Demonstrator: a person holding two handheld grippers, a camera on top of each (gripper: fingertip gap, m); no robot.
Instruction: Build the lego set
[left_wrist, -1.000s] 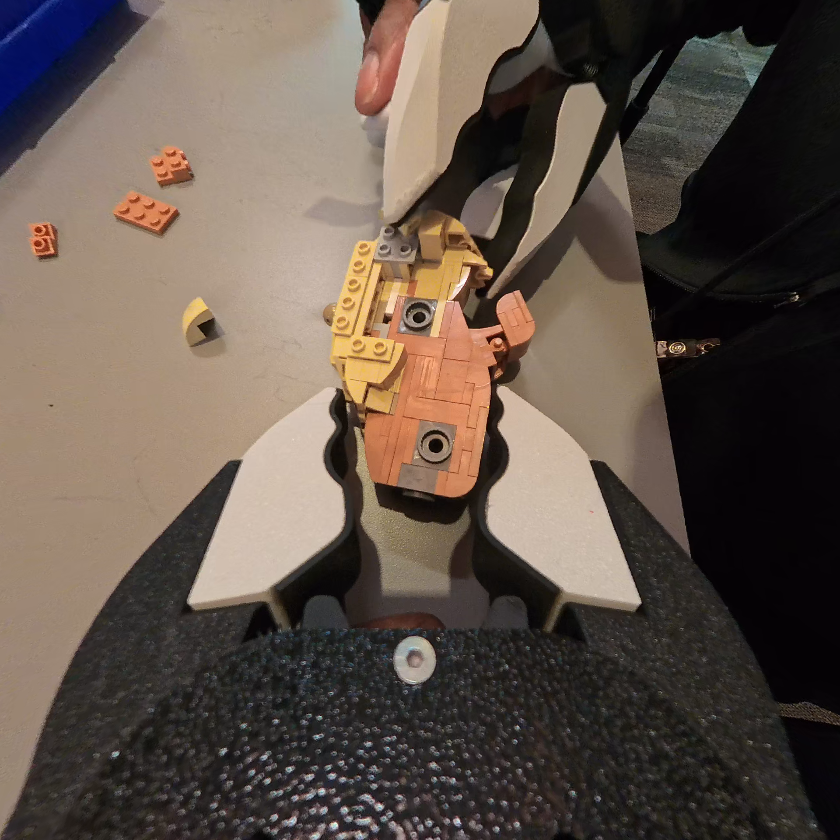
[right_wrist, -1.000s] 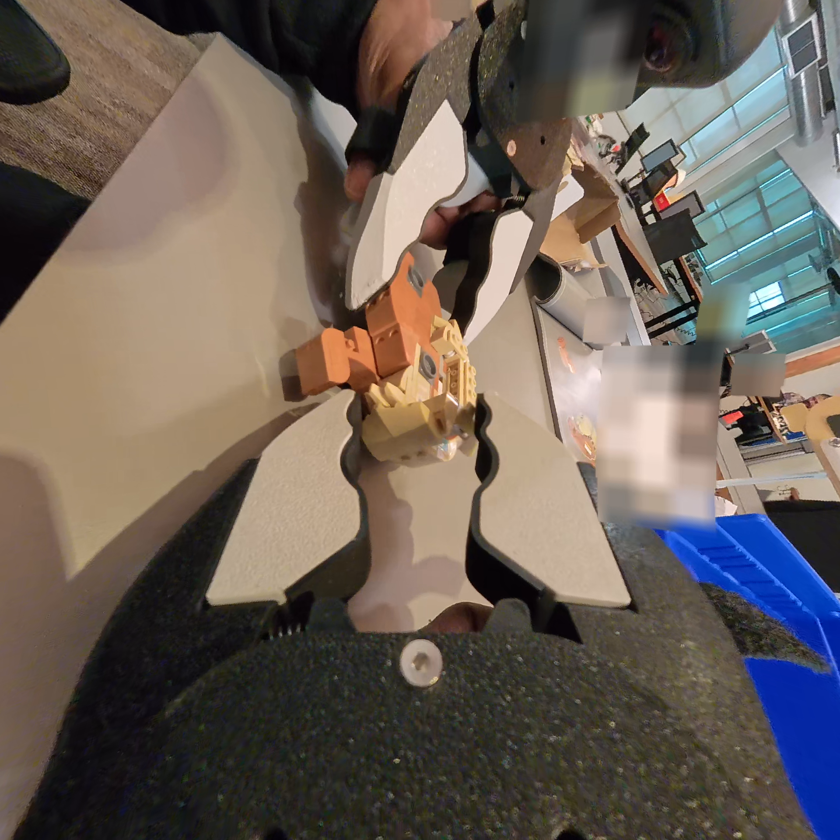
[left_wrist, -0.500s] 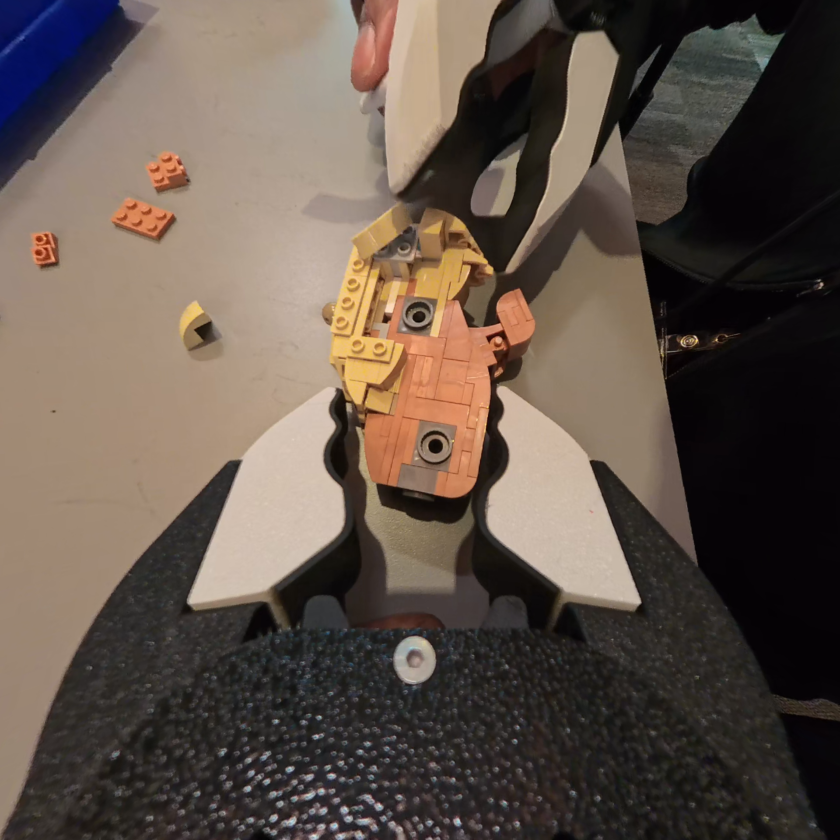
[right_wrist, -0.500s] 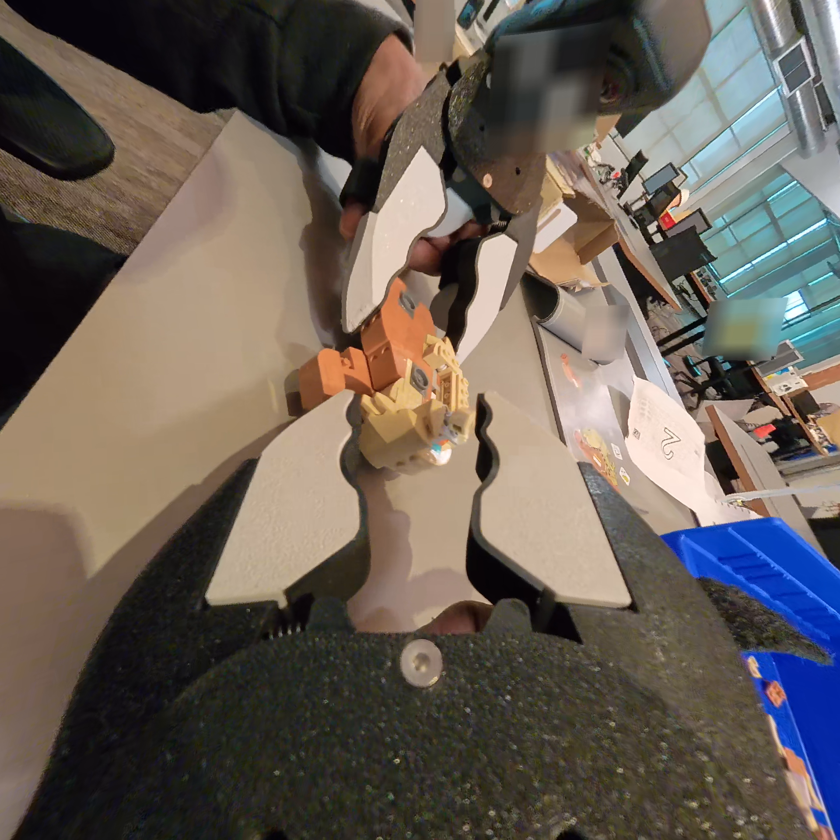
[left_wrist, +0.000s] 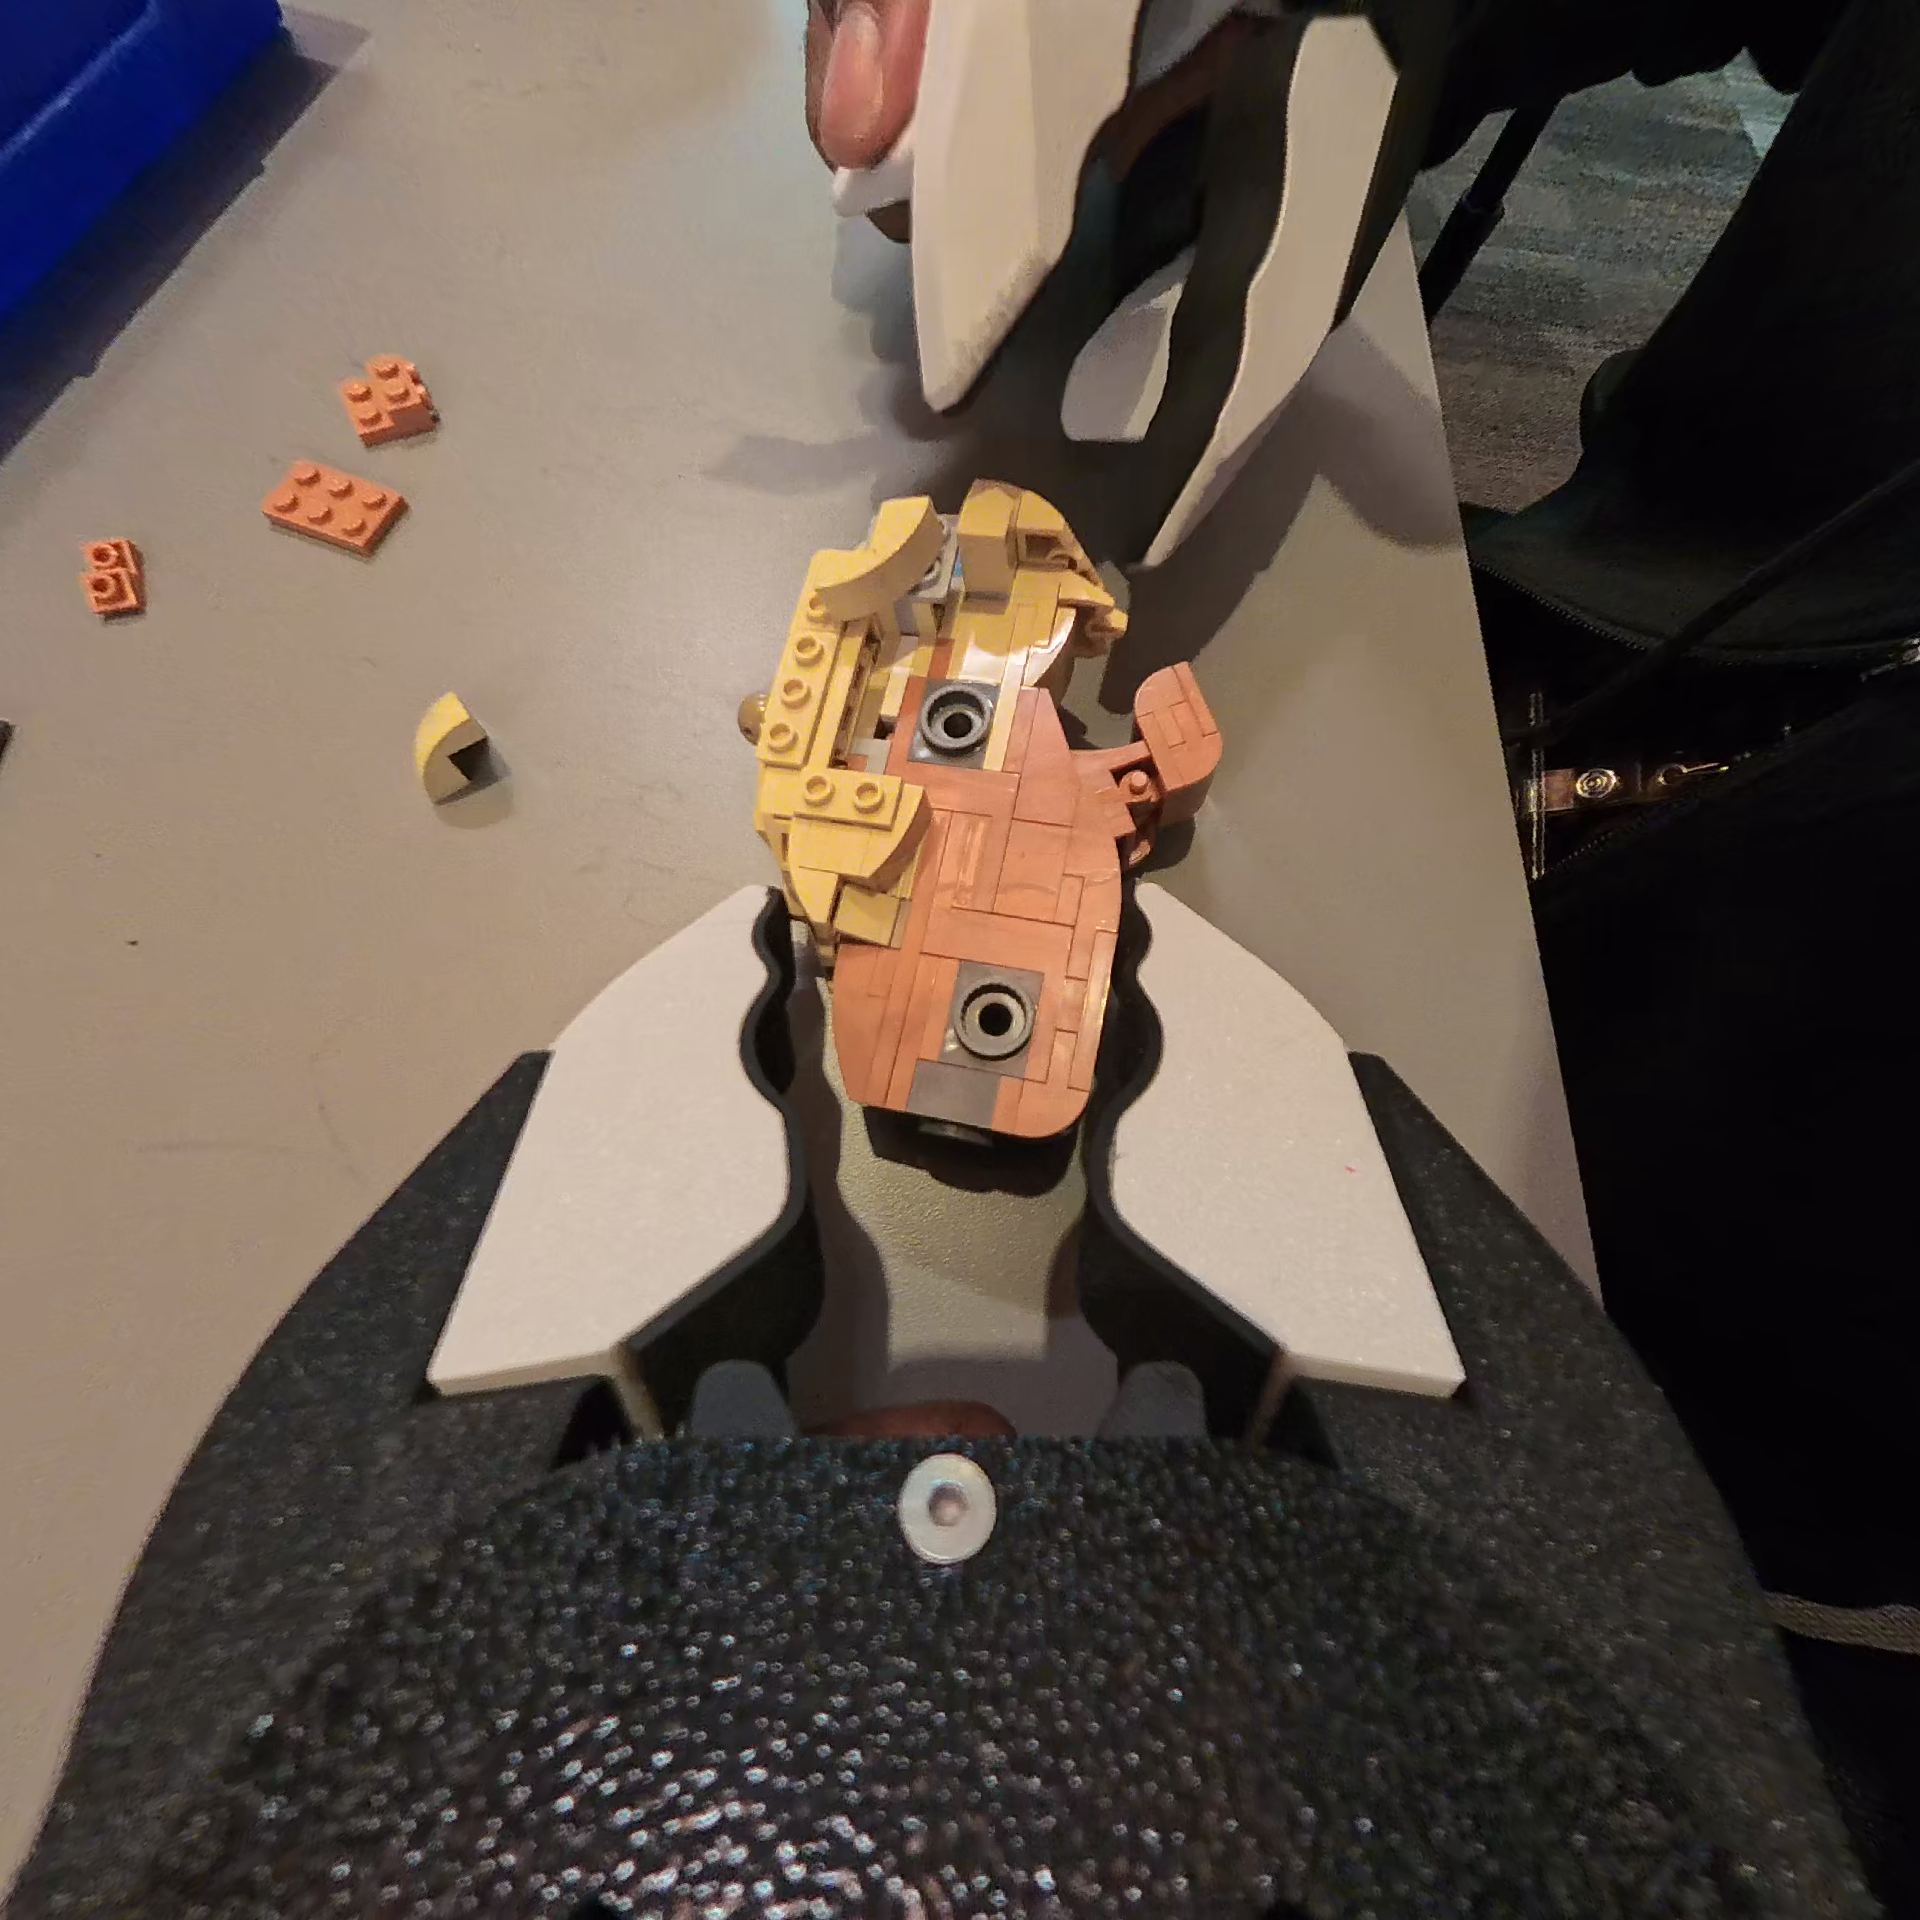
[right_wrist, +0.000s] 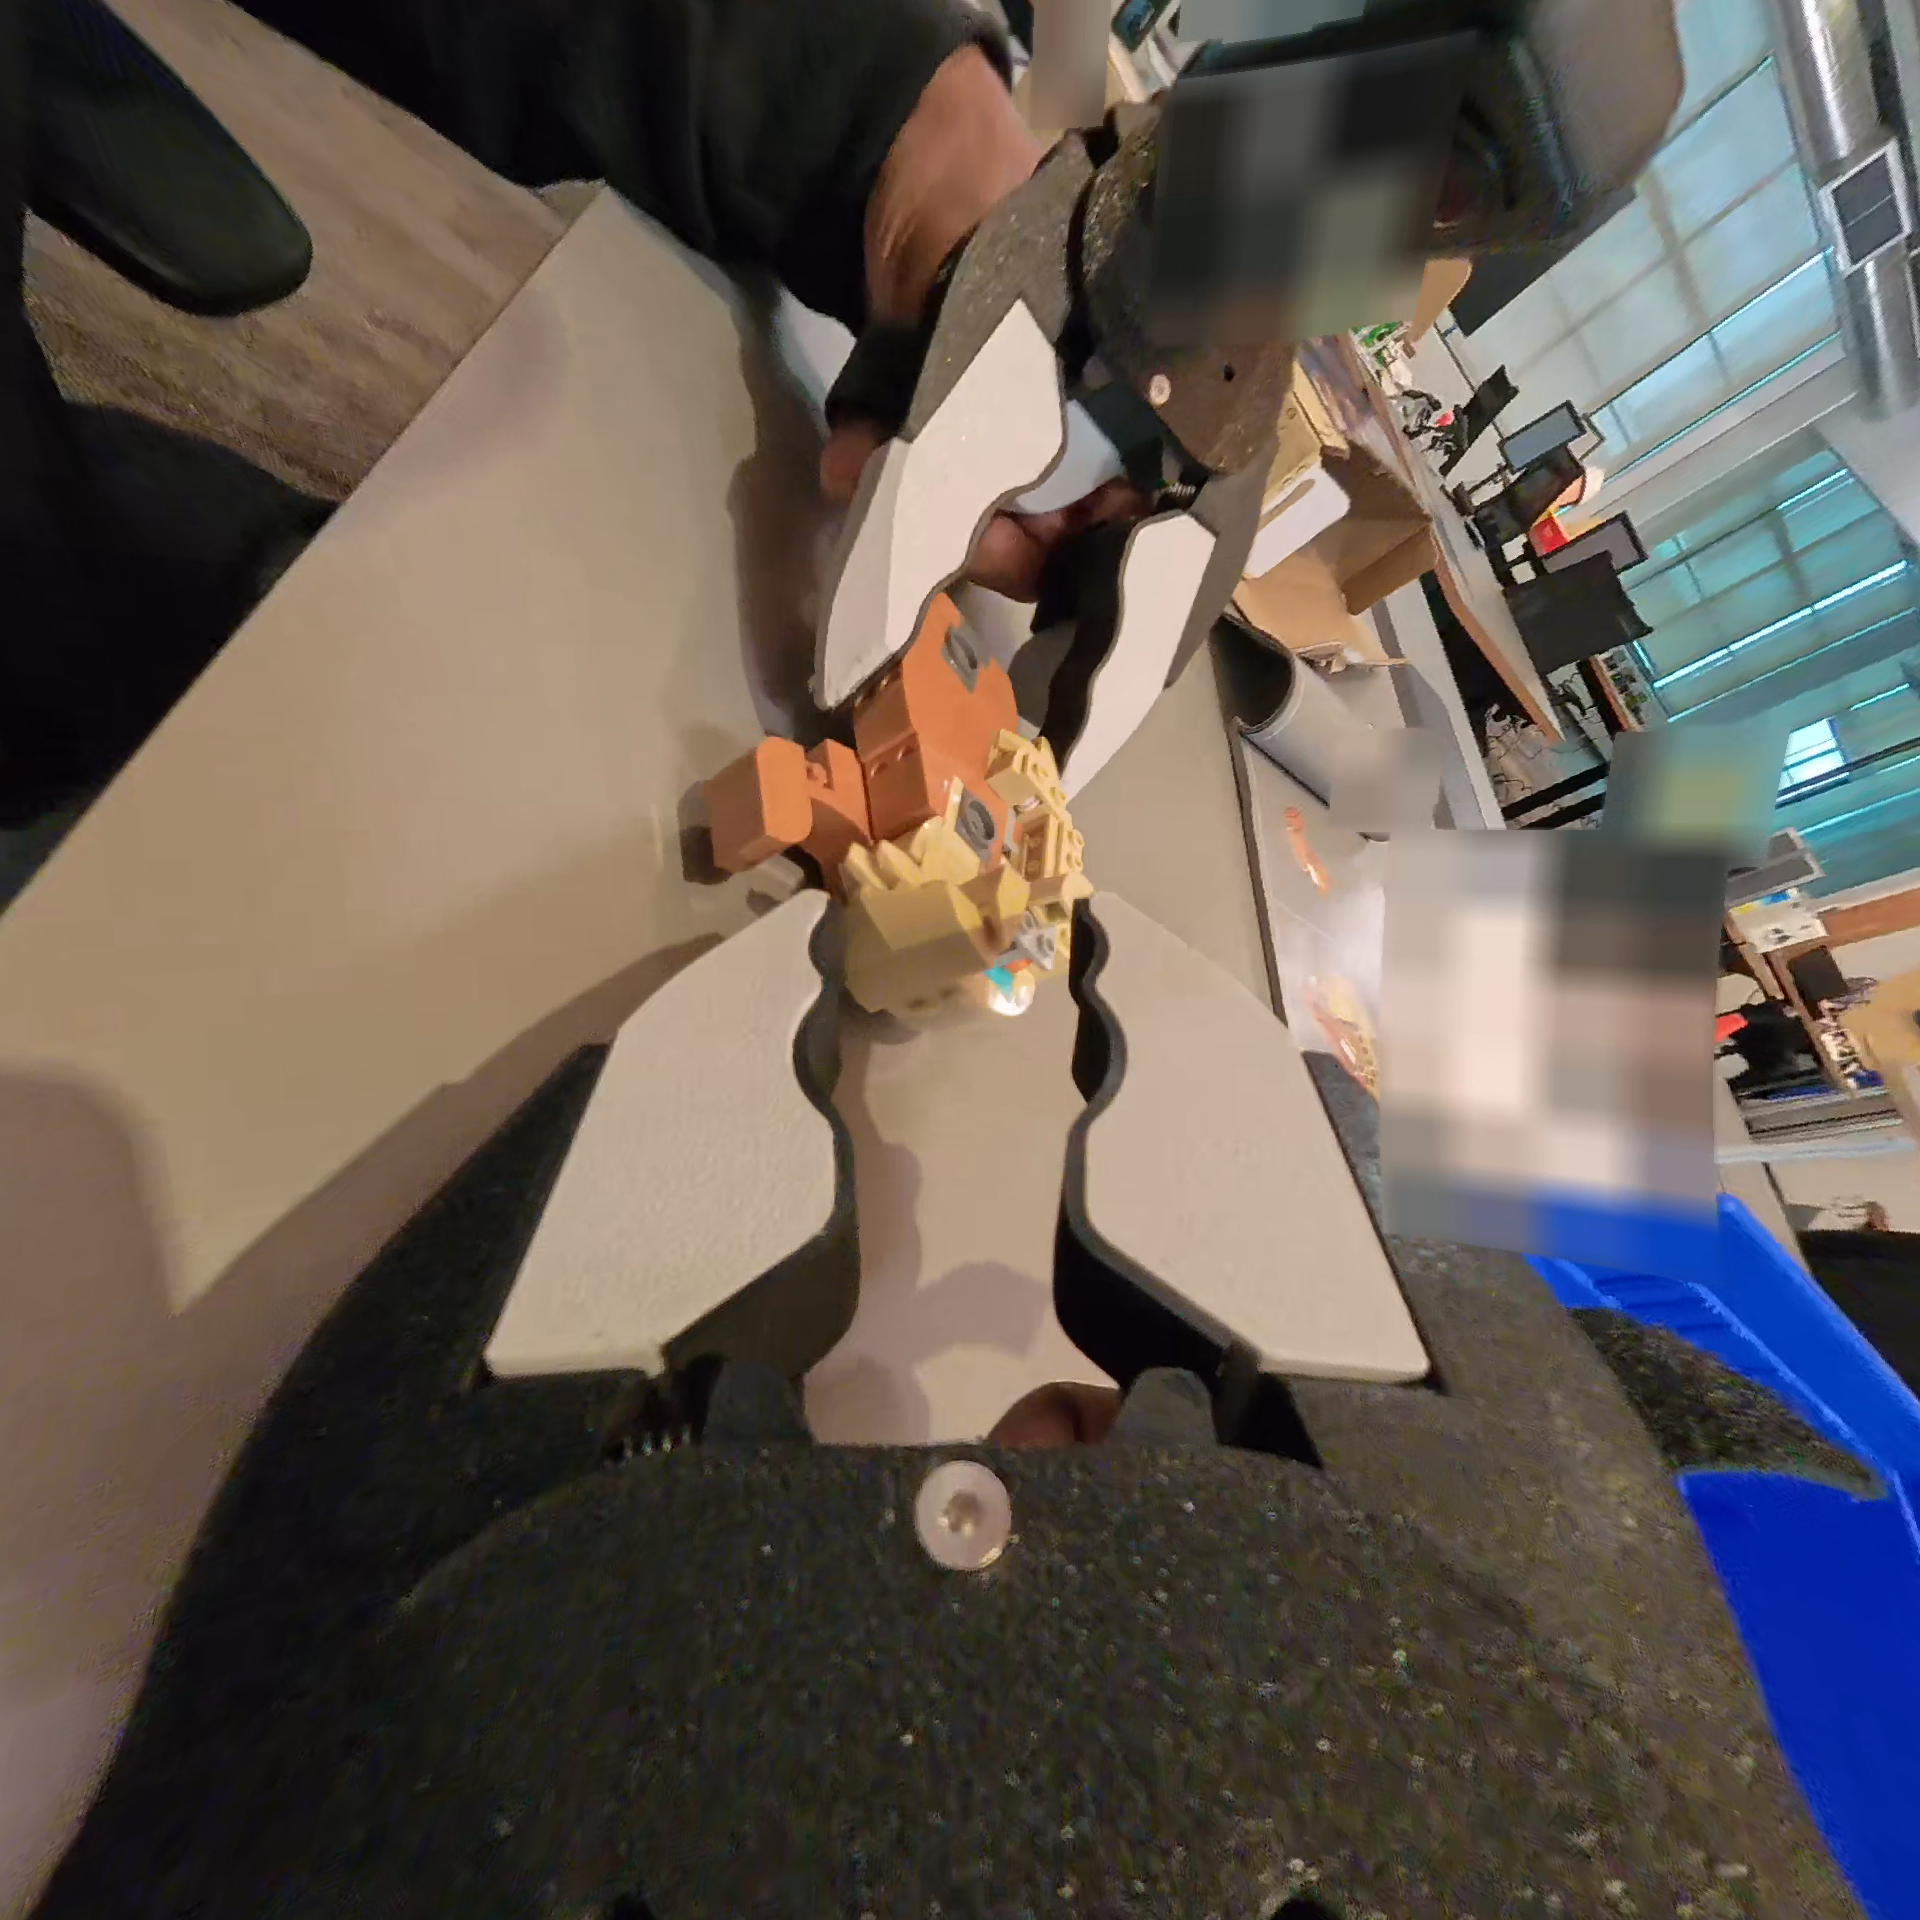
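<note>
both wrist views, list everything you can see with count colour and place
lego model: 1, tan and brown, on the table between the two grippers
loose orange bricks: 3, orange, on the table left of the model in the left wrist view
loose tan piece: 1, tan, curved, on the table between the orange bricks and the model
table: 1, grey, under everything
bin: 1, blue, at the table's far side from the person
left gripper: 1, grey fingers on a black body, closed on the model's brown end
right gripper: 1, same build, jaws apart at the model's tan end
hand: 1, holding the right gripper
</note>
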